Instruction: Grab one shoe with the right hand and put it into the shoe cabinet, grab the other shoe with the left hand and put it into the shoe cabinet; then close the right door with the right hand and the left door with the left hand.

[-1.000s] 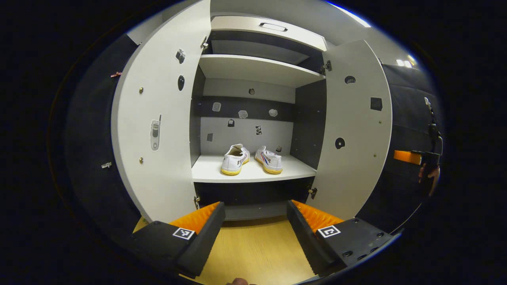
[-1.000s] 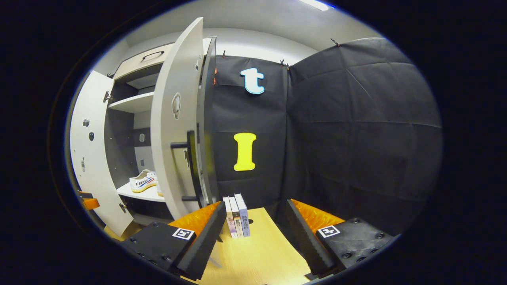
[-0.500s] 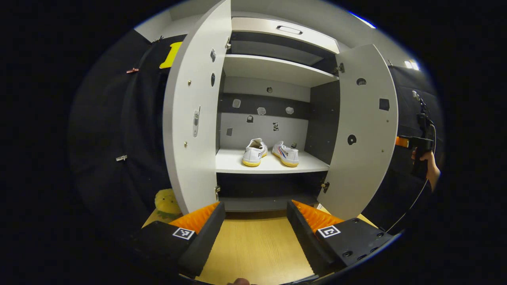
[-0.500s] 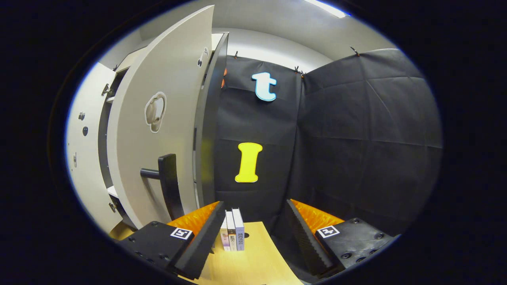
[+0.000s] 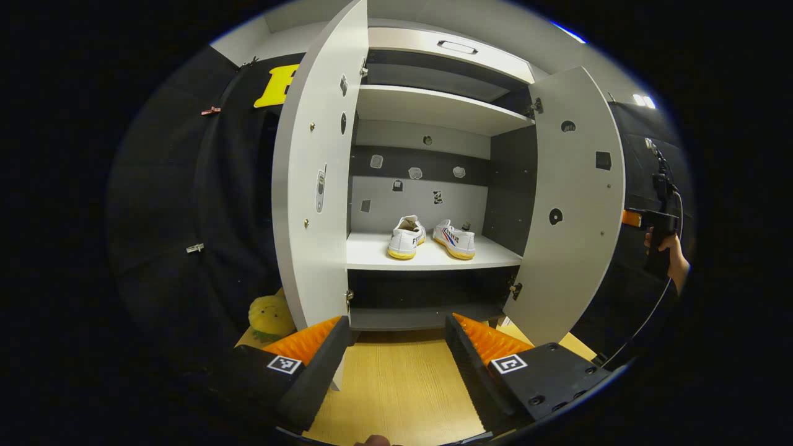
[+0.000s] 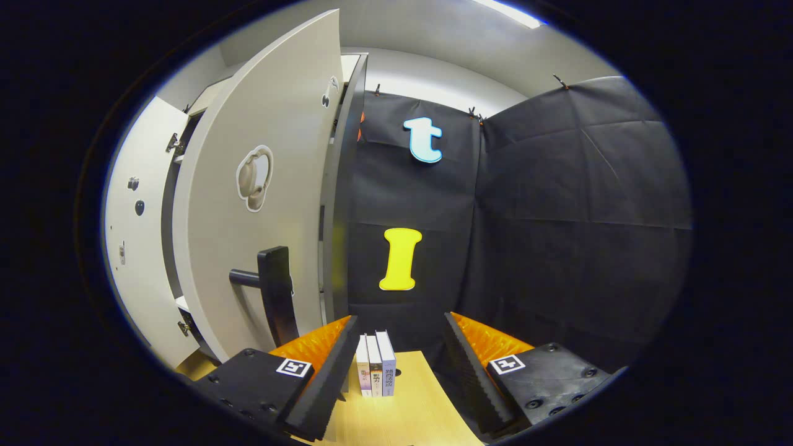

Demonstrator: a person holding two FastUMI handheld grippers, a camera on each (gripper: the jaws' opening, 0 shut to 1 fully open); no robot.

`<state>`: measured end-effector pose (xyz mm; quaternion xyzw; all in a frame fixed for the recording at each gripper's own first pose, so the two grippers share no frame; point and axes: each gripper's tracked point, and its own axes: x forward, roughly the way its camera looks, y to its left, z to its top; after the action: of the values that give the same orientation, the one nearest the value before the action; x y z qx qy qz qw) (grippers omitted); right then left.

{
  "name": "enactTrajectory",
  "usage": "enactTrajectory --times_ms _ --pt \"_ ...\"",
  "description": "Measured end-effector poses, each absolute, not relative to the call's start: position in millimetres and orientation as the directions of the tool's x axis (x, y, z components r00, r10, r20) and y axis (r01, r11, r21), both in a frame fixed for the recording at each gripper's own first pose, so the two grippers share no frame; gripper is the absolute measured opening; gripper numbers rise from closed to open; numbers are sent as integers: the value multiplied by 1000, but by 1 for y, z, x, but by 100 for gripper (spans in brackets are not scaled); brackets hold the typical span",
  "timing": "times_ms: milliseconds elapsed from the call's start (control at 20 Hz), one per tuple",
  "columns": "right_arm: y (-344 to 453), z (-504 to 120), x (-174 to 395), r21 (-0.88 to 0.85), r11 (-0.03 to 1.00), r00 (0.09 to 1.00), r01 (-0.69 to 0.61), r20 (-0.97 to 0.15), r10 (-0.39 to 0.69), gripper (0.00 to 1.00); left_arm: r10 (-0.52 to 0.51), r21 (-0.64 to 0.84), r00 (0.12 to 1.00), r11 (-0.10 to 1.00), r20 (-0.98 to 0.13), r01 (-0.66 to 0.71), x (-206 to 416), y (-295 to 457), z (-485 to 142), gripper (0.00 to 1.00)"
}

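Both shoes (image 5: pixel 432 237) sit side by side on the cabinet's (image 5: pixel 433 105) middle shelf, toes toward you, so the doors are what's left.

Your right gripper (image 6: pixel 396 353) has its fingers apart, holding nothing. It's outside the right door (image 6: pixel 260 186), near it. The door lies to the left of the fingers; its handle (image 6: pixel 276 297) is a vertical bar just up-left of the left finger. Your right hand is clearly the nearer one, so push the panel leftward to swing it shut.

Your left gripper (image 5: pixel 396 356) is also spread and empty, facing the opening, well back. The left door (image 5: pixel 319 186) stands edge-on, up-left of its fingers.

Writing: shoe side lettering is too small to read. The spines of the books (image 6: pixel 375 371) are illegible.
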<state>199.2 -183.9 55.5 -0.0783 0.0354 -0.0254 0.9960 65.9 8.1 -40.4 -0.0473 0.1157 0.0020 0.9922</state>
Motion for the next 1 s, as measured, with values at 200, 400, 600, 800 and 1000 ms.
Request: enactTrajectory --times_ms 200,400,600,800,1000 --pt "-164 50 189 -113 993 996 43 -75 -52 89 0 -107 971 994 -240 -27 60 18 -46 95" --pt "-140 46 182 -119 993 997 29 -74 -38 89 22 -111 969 993 -247 -51 52 38 -49 95" --pt "-117 42 175 -87 996 996 28 -79 -35 89 56 -110 967 990 -247 -85 43 64 -50 95" --pt "-89 32 167 -68 998 996 -3 -92 -4 89 90 -104 963 987 -253 -120 29 90 -52 95" --pt "-49 23 164 -64 996 993 -56 -111 48 89 120 -105 960 983 -253 -151 12 117 -52 95"
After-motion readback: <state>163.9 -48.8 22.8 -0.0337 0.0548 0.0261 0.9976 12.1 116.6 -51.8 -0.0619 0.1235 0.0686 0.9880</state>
